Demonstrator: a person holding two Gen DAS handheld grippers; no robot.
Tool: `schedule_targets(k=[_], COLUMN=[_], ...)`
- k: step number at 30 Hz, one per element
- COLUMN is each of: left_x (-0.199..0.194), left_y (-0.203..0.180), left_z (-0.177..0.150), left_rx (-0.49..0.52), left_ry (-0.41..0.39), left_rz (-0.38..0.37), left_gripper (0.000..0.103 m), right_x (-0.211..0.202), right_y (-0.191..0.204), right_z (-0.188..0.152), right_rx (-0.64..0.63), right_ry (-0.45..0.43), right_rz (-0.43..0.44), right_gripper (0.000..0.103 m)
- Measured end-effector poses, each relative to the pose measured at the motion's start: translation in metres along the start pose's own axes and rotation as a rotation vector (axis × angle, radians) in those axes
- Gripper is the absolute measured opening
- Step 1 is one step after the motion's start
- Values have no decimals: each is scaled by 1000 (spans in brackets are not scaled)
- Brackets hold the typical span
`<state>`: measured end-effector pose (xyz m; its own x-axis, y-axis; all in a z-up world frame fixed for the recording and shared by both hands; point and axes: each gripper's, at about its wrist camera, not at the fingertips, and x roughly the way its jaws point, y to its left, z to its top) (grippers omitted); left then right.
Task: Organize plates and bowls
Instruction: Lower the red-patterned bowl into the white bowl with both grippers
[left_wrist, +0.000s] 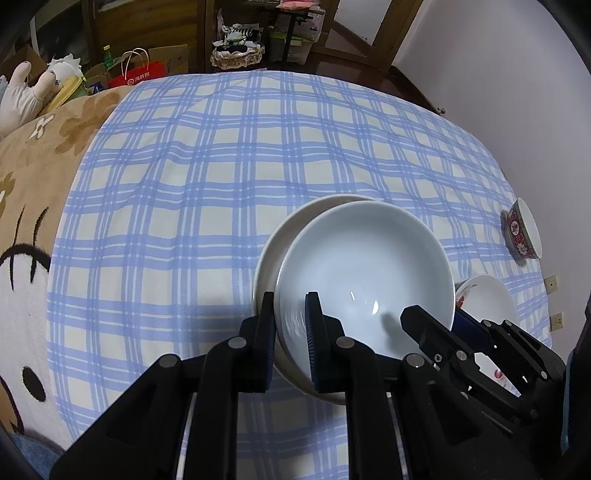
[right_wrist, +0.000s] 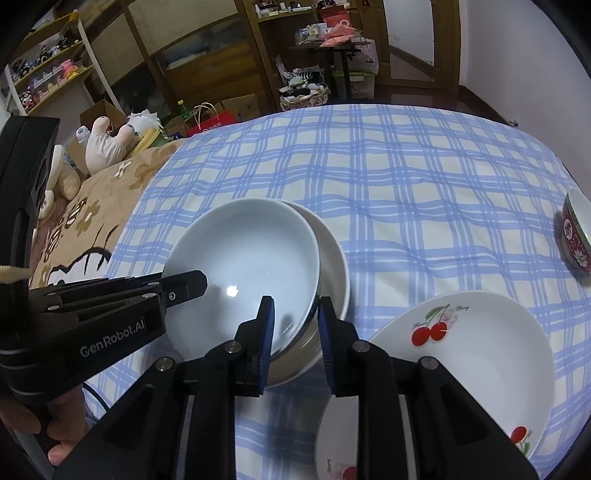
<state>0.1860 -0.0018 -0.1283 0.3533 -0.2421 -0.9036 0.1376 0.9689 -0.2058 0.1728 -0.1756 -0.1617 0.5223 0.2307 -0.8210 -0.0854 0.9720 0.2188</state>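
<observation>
Two white bowls sit one inside the other near the front of the bed, on a blue checked cloth (left_wrist: 258, 155). The top bowl (left_wrist: 365, 273) is pale blue-white and shiny. It sits a bit off to one side, so the rim of the bottom bowl (left_wrist: 269, 251) peeks out from under it.

The left gripper (left_wrist: 290, 321) has its two fingers on the near left rim. One finger is inside the top bowl and one is outside. The gap is small and the pads look like they pinch the bowl's wall.

The right gripper (right_wrist: 295, 325) is at the near right rim. Its left finger is inside the top bowl and its right finger is outside, by the bottom bowl. The gap is small too, but I cannot tell for sure if both pads press on the rims.

A hand (right_wrist: 55, 432) holds the left gripper at the lower left of the right wrist view.

To the right of the bowls is a white plate with red cherries (right_wrist: 472, 354), lying partly on another cherry plate (right_wrist: 336, 443). Far off at the right edge stands a small red patterned bowl (right_wrist: 576, 236).
</observation>
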Motion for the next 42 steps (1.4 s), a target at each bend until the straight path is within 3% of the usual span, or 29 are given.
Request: schedule_targets(k=[18, 23, 33, 42], left_x=[0, 1, 3, 1], left_y=[-1, 0, -6, -6], left_z=[0, 0, 3, 4], left_rx=[17, 8, 53, 84], left_ry=[19, 12, 13, 14], left_rz=[-17, -25, 20, 17], left_gripper=[16, 16, 17, 17], right_x=[2, 3, 10, 16], right_y=[-6, 0, 8, 5], right_z=[6, 7, 13, 19], right_rx=[69, 28, 11, 31], right_ry=[52, 64, 101, 146], right_rz=[40, 13, -15, -24], right_gripper=[26, 26, 37, 38])
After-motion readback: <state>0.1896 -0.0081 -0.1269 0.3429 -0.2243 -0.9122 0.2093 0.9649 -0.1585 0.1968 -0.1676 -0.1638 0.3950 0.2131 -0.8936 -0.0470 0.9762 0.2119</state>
